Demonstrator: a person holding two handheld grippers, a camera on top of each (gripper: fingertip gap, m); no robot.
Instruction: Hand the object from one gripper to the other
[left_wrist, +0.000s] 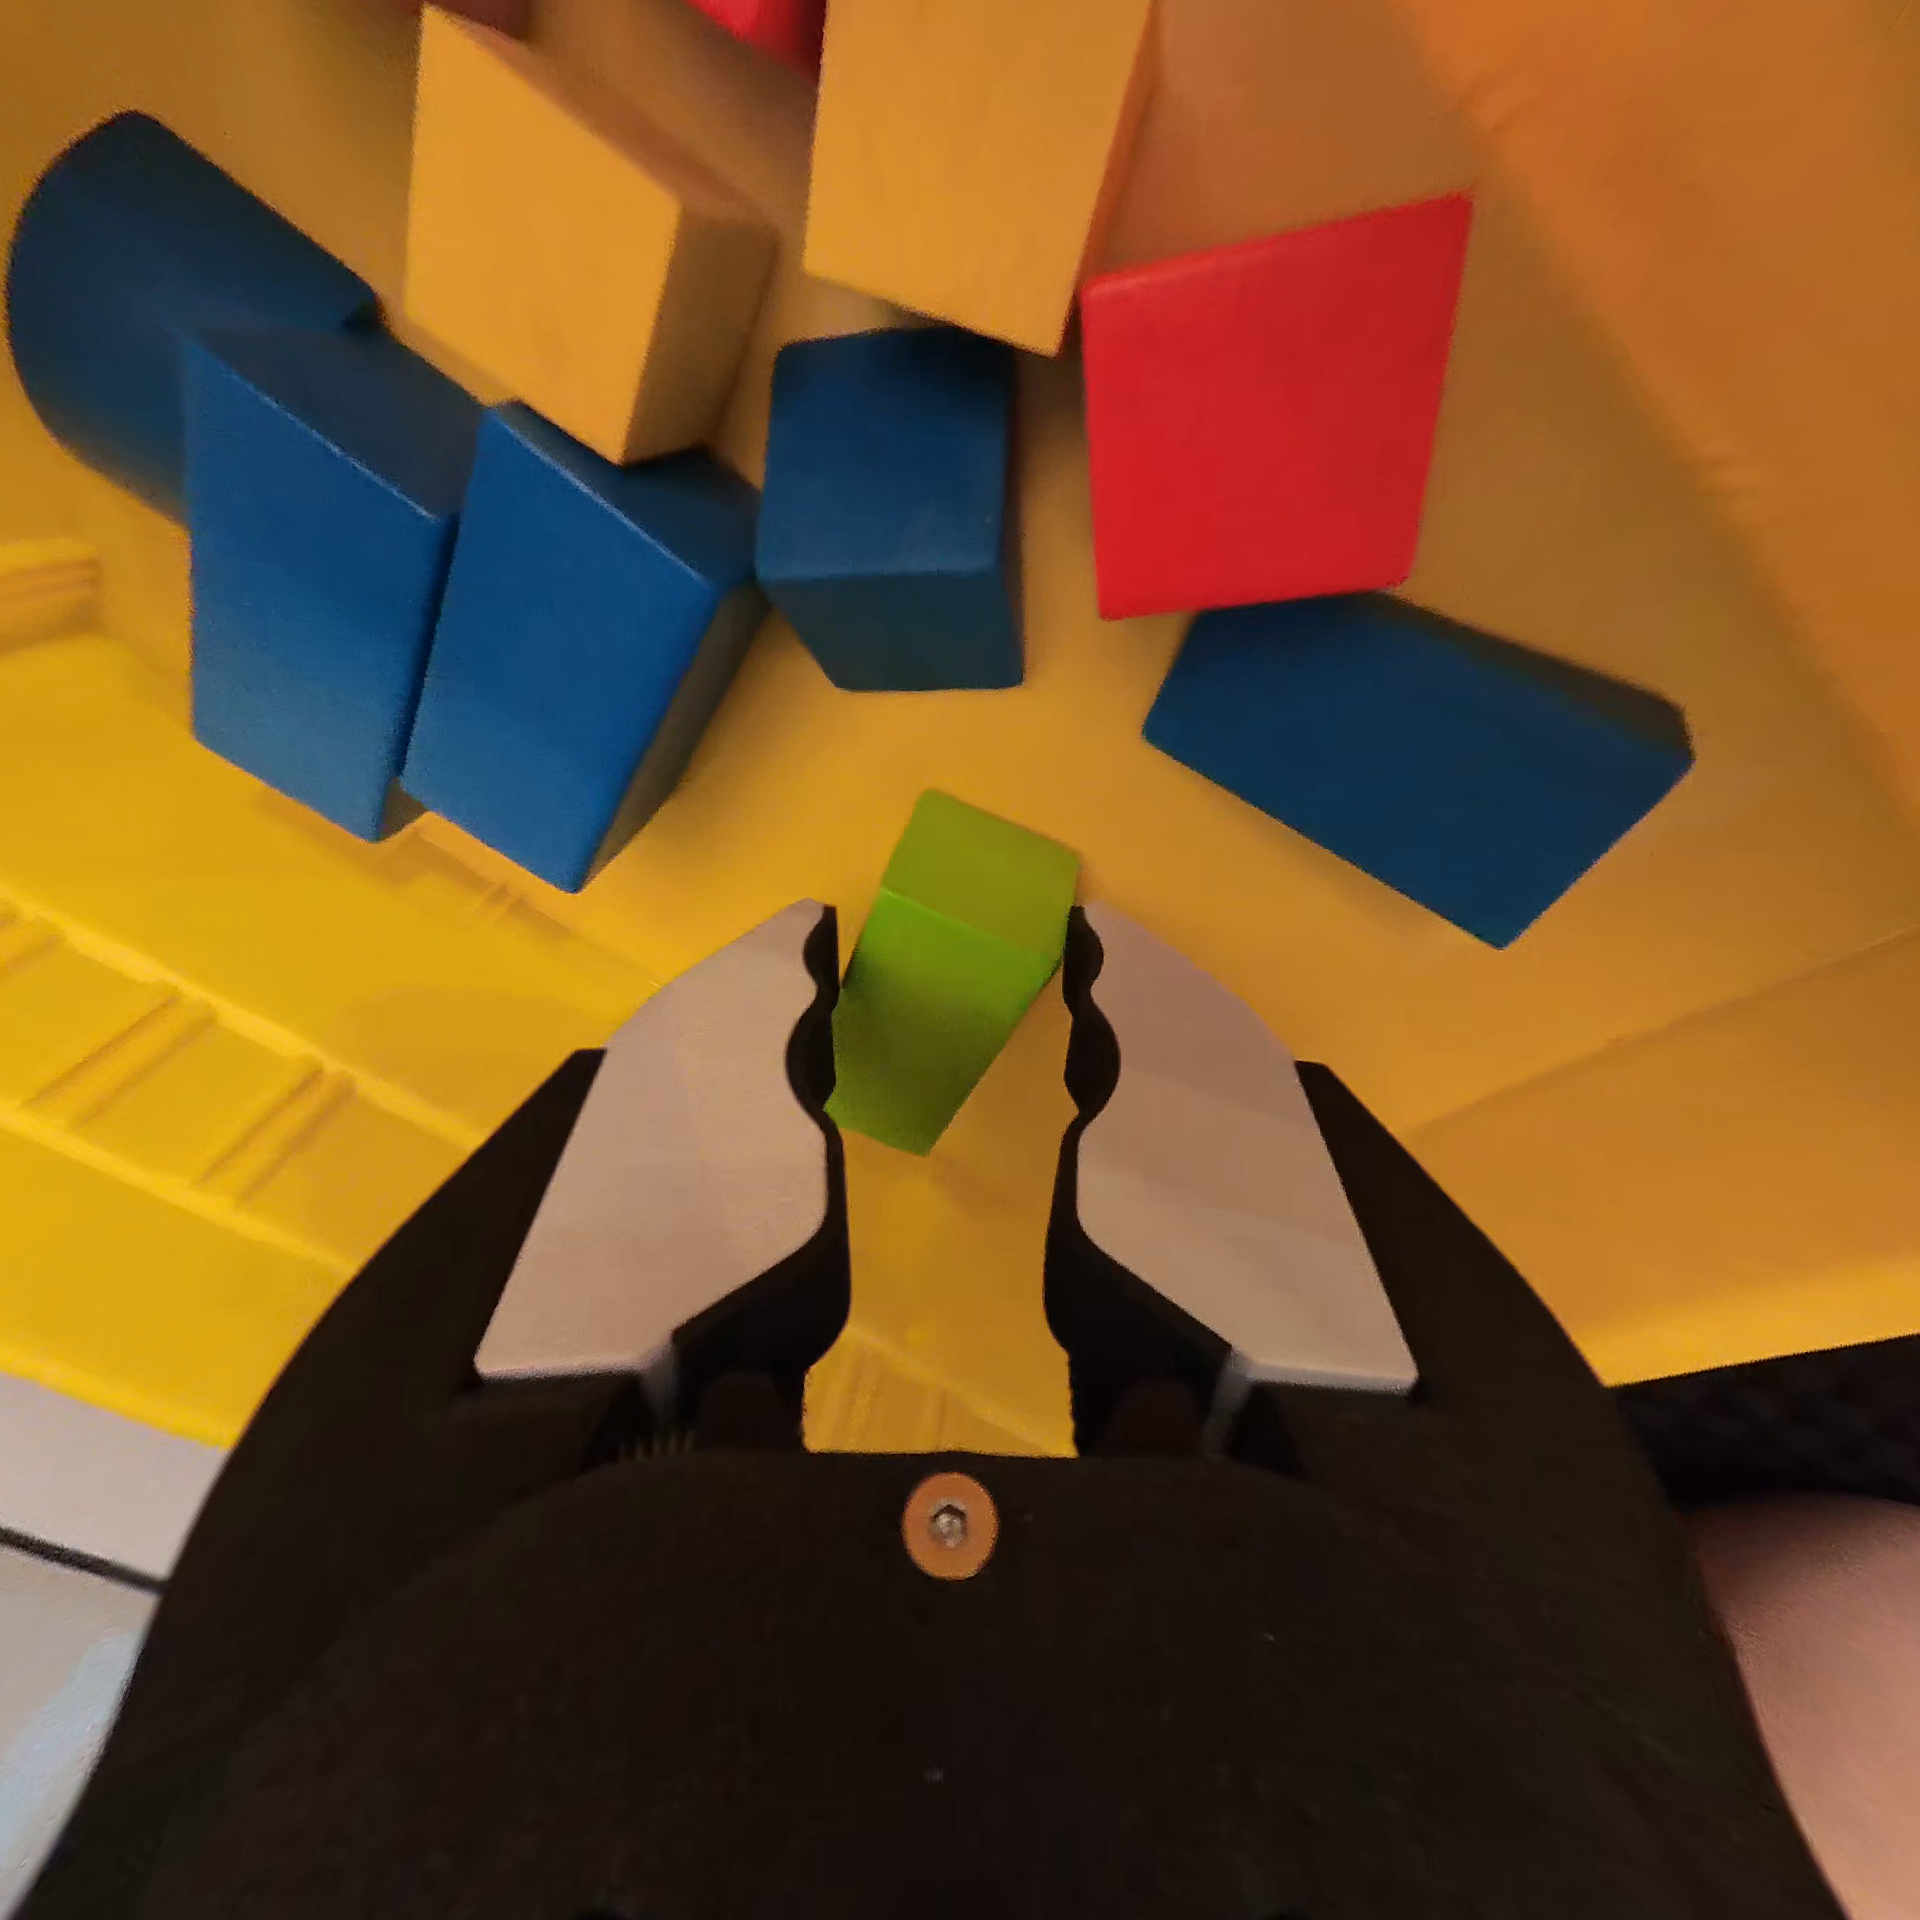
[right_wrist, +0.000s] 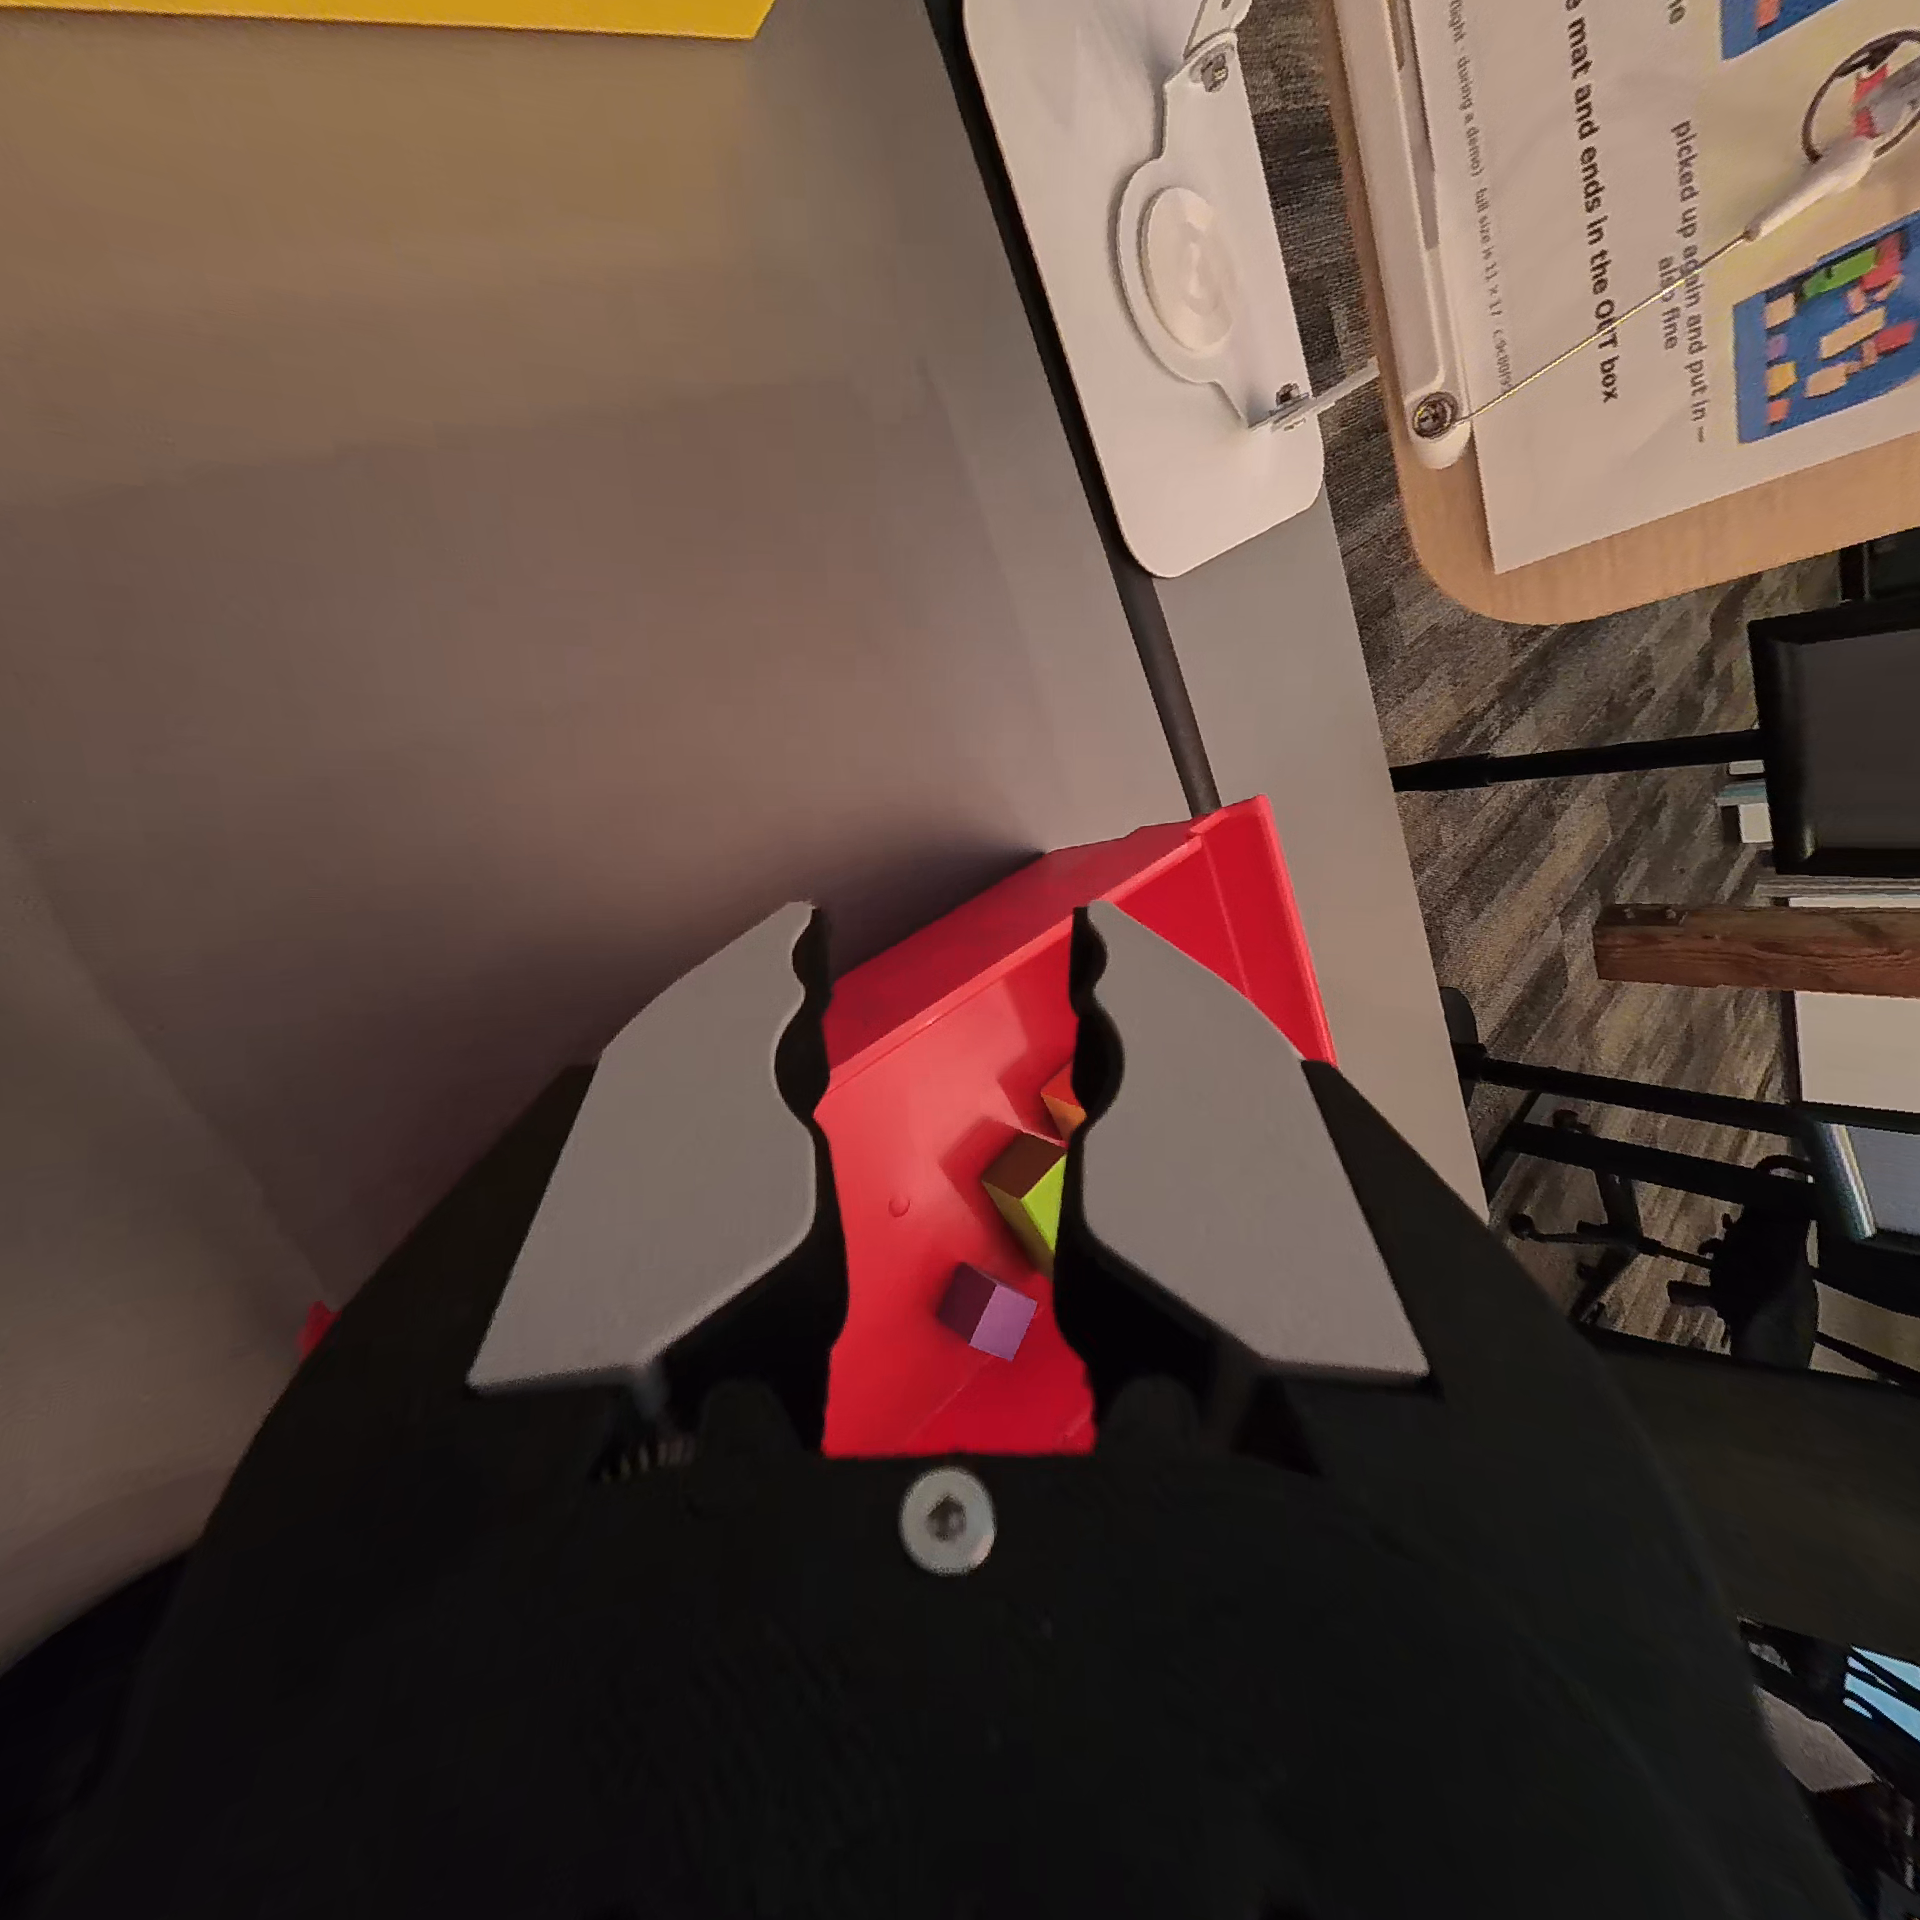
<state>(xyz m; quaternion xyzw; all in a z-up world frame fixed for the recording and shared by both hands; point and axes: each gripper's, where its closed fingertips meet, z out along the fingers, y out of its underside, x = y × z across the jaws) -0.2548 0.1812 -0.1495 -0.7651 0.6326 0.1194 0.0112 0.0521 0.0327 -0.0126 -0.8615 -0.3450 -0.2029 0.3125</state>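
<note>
The left wrist view is looking down into a yellow bin (left_wrist: 1558, 1091) scattered with wooden blocks. The left gripper (left_wrist: 948, 940) is reaching in, its jaws standing around a small green block (left_wrist: 951, 987). The left finger is touching the block's side, the right finger is at its upper corner, and whether they are clamping it cannot be told. Beyond the green block are lying several blue blocks (left_wrist: 894, 499), a red block (left_wrist: 1268, 405) and plain wooden blocks (left_wrist: 582, 270).

Only the right wrist view is showing the grey table (right_wrist: 520, 520) and a red bin (right_wrist: 935, 1091). The right gripper (right_wrist: 948, 940) is hovering over that bin with its fingers spread apart and nothing between them. Inside the red bin are sitting a purple cube (right_wrist: 987, 1311) and a yellow-green block (right_wrist: 1029, 1195). A printed sheet (right_wrist: 1662, 260) is lying on a separate wooden table at the upper right.
</note>
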